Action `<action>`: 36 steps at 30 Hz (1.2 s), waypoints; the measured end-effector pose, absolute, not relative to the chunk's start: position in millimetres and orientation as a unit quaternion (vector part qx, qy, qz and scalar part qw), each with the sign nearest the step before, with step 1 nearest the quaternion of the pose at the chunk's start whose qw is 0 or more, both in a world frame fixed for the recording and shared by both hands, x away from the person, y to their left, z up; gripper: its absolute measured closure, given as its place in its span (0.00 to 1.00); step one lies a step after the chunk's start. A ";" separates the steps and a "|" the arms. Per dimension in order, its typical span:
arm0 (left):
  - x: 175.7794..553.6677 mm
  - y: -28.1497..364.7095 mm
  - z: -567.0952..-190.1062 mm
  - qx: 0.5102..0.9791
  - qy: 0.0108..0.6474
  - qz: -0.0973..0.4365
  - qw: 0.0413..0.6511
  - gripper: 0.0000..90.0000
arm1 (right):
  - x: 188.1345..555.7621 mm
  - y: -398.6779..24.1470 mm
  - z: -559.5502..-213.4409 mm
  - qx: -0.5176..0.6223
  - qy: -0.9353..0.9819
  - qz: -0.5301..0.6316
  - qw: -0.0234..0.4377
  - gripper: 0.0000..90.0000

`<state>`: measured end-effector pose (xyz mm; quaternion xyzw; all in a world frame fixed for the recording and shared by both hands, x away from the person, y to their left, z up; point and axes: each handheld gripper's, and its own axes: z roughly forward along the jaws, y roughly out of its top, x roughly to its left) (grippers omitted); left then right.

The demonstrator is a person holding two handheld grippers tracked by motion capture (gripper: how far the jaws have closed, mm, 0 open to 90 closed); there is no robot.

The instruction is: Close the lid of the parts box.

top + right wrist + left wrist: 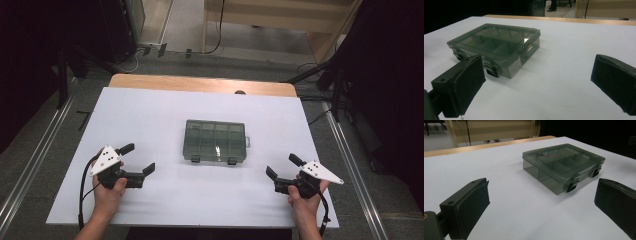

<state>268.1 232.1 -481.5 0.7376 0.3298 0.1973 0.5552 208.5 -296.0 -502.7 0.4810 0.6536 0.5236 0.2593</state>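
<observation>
Nothing started yet, by the look of it. The compartment box sits lid shut, both front latches closed, mid-table. Left gripper is near the box's front-left, right gripper near its front-right; both jaws spread wide, empty. Approach, unlatching, opening all remain.

Between my matt, rough-padded black jaws lies a glossy, smoky see-through plastic box on a smooth matt white tabletop.
</observation>
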 end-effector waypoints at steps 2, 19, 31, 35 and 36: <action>266.0 237.1 -481.5 0.737 0.332 0.200 0.553 0.00 | 206.5 -298.6 -503.4 0.484 0.653 0.522 0.259 0.00; 253.1 278.1 -485.2 0.727 0.360 0.217 0.543 0.00 | 192.0 -316.4 -510.0 0.494 0.653 0.508 0.266 0.00; 246.1 297.6 -486.2 0.723 0.368 0.228 0.538 0.00 | 184.7 -324.0 -509.7 0.497 0.652 0.504 0.271 0.00; 243.7 304.3 -487.0 0.722 0.372 0.230 0.536 0.00 | 179.6 -330.0 -510.1 0.500 0.650 0.501 0.275 0.00; 243.2 305.8 -487.2 0.721 0.373 0.230 0.537 0.00 | 178.3 -331.3 -510.1 0.502 0.649 0.500 0.275 0.00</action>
